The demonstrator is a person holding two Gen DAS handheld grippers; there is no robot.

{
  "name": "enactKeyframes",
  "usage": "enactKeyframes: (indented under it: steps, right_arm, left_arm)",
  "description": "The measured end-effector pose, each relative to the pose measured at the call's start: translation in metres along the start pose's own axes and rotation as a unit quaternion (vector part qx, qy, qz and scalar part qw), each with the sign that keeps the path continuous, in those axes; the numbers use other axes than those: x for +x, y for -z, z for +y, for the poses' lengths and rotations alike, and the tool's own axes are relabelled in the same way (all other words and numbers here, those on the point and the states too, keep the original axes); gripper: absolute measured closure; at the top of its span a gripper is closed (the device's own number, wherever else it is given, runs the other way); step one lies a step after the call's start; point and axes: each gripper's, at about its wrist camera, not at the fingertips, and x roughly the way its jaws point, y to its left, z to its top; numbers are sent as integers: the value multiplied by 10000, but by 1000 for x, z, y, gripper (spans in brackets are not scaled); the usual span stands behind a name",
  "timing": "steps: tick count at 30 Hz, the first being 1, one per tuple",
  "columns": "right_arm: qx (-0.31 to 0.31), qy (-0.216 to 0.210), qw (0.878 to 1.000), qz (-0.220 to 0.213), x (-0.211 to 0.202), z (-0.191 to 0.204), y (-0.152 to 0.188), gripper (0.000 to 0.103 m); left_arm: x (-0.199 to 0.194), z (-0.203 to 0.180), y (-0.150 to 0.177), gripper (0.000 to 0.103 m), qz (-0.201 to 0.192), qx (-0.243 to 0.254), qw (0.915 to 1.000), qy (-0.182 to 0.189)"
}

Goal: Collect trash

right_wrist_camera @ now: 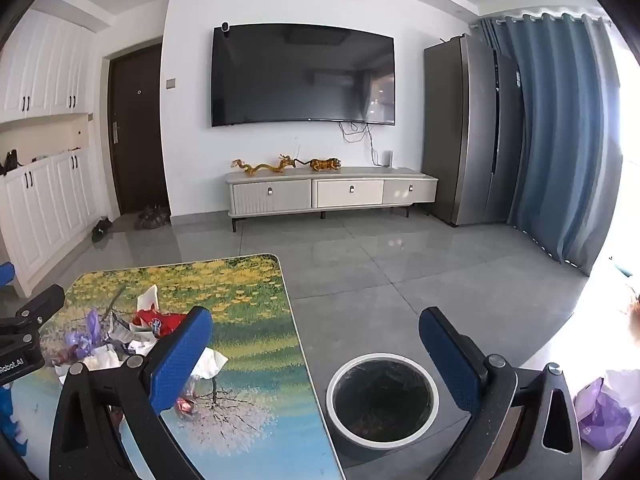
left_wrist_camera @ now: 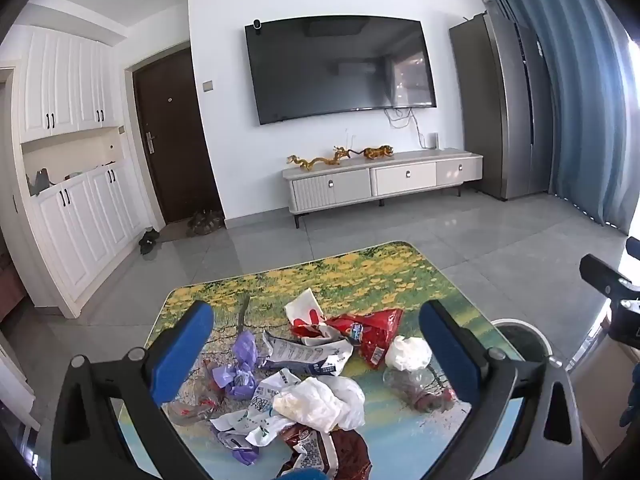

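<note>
A pile of trash lies on the flower-print table: a red wrapper, purple wrappers, a white plastic bag, a crumpled tissue, a clear plastic bottle and a brown wrapper. My left gripper is open and empty, hovering above the pile. My right gripper is open and empty, held over the table's right edge, with the round trash bin on the floor between its fingers. The pile shows at left in the right wrist view.
The bin's rim peeks out right of the table. A purple bag lies on the floor at far right. Beyond are grey floor tiles, a TV cabinet, a fridge and blue curtains.
</note>
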Motion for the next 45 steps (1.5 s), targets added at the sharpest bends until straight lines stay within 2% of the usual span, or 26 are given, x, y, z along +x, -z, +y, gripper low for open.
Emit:
enactKeyframes:
  steps: [9,30,45]
  right_arm:
    - [-168,-28,9998,-51,-8,9,-4,0]
    - [-188,-57,9998,56,-4,12,4,0]
    - [-31,-40,9998,168,1,3,16,0]
  left_arm:
    - [-9,12,-1,0,-102,-281,9995,49]
    - [-9,18,12,0,125,-549,9984,-6]
    - [-10,8,19,0,143,-416,9990,81]
